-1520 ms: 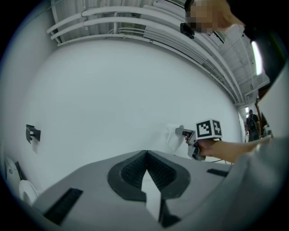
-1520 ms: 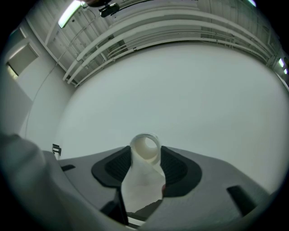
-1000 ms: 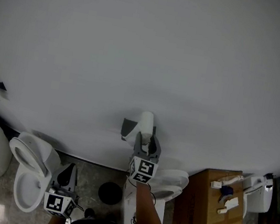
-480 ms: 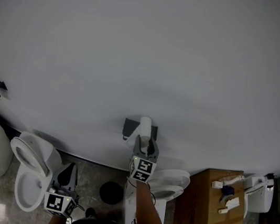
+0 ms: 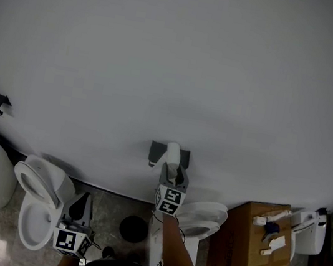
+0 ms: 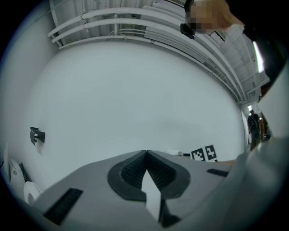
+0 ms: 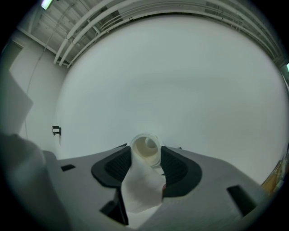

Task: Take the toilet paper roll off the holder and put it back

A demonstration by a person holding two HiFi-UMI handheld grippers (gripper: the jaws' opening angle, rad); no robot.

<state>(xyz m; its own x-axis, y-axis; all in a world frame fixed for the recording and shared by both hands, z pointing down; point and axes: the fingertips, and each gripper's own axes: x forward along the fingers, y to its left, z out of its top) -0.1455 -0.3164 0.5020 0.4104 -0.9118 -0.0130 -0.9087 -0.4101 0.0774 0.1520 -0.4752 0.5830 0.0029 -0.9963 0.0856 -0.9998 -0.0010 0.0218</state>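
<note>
A: Right gripper [image 7: 145,151], state?
B: Clamped on the toilet paper roll [image 5: 173,152]. One pad presses each side. The roll's hollow core faces the gripper's camera, and a loose sheet hangs down between the jaws.

A: Where does the roll sit in the room?
B: Head view: up against the white wall [image 5: 177,68], right at the dark holder [image 5: 157,151]. The holder shows at both sides of the roll. The gripper reaches up from below, tips on the roll's lower part. Cannot tell whether the roll is seated on the holder.

A: Left gripper [image 6: 146,154]?
B: Held low, well apart from the roll, beside a white toilet [image 5: 38,202]. Jaws pressed together, nothing between them.
</note>
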